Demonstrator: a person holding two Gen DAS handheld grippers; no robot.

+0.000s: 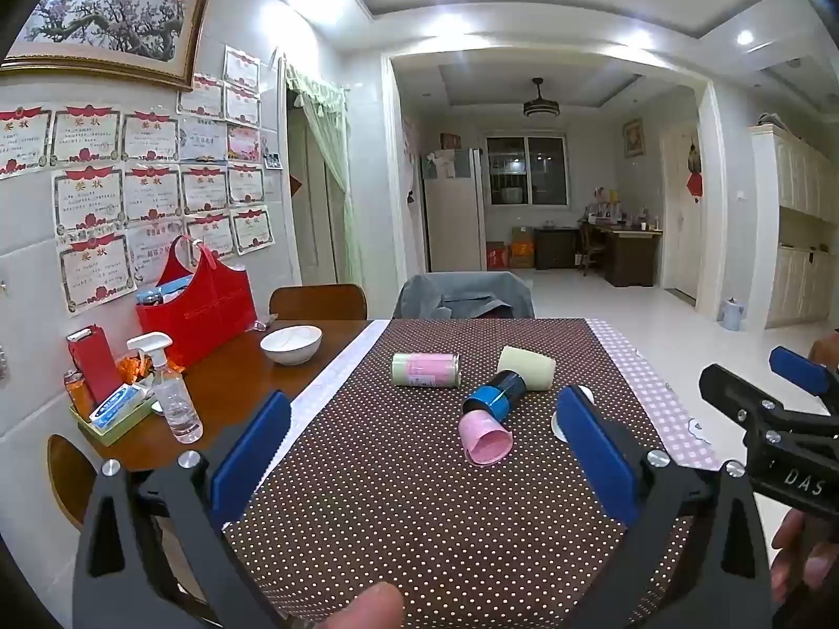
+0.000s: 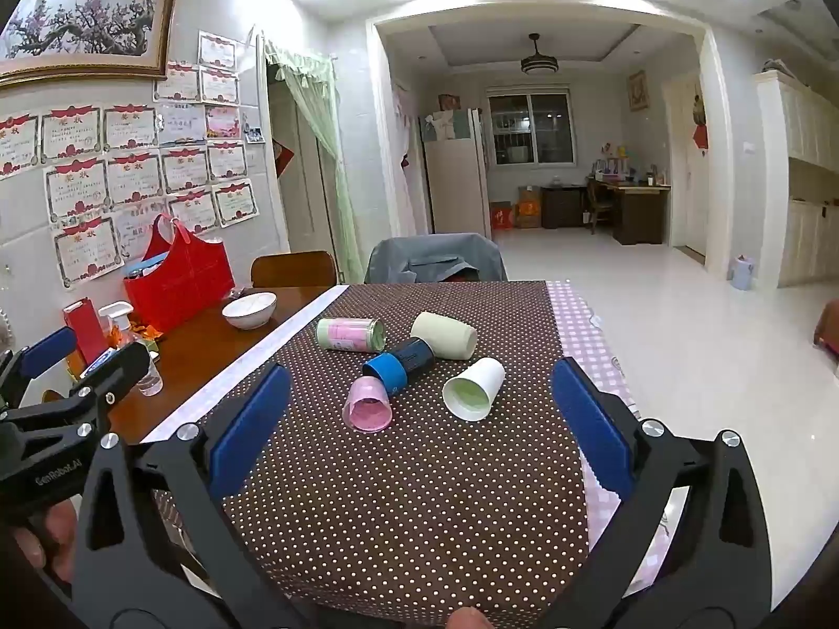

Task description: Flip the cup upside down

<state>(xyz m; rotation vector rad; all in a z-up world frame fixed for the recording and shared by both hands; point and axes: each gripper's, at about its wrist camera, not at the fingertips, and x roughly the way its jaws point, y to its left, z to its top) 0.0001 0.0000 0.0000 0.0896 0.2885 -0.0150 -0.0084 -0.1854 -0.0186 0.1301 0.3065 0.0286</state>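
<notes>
- left gripper (image 1: 422, 451): blue pads wide apart, nothing between them, hovering over near end of the table, pointing at the cup cluster.
- right gripper (image 2: 419, 424): pads also spread wide, empty, hovering over near end of the table; in the left wrist view it shows at far right (image 1: 776, 414).
- polka-dot cloth (image 2: 419, 498): brown with white dots, runs down the table's middle to its far edge; pink checked cloth (image 2: 582, 335) along the table's right edge.
- pink cup (image 2: 368, 404): on its side, mouth toward the near edge, mid cloth, just beside the blue cup's mouth end.
- blue cup (image 2: 397, 364): on its side, blue band and dark body, lies diagonally, its dark end against the cream cup.
- cream cup (image 2: 444, 336): on its side, toward the far right of the cluster.
- white cup (image 2: 473, 390): on its side, green inside, mouth toward the near edge, right of blue cup; in the left wrist view mostly hidden behind the right pad.
- green-pink cup (image 2: 350, 334): cylinder with pink label, on its side, left far end of cluster, apart from pink cup.
- white bowl (image 1: 291, 344): upright on bare wood, left of the cloth, toward the far edge.
- red bag (image 1: 202, 304): far left edge by the wall.
- spray bottle (image 1: 170, 393): upright near left edge, beside a green tray (image 1: 113, 419) of small items.
- chair with grey jacket (image 1: 464, 296) at the far edge.
</notes>
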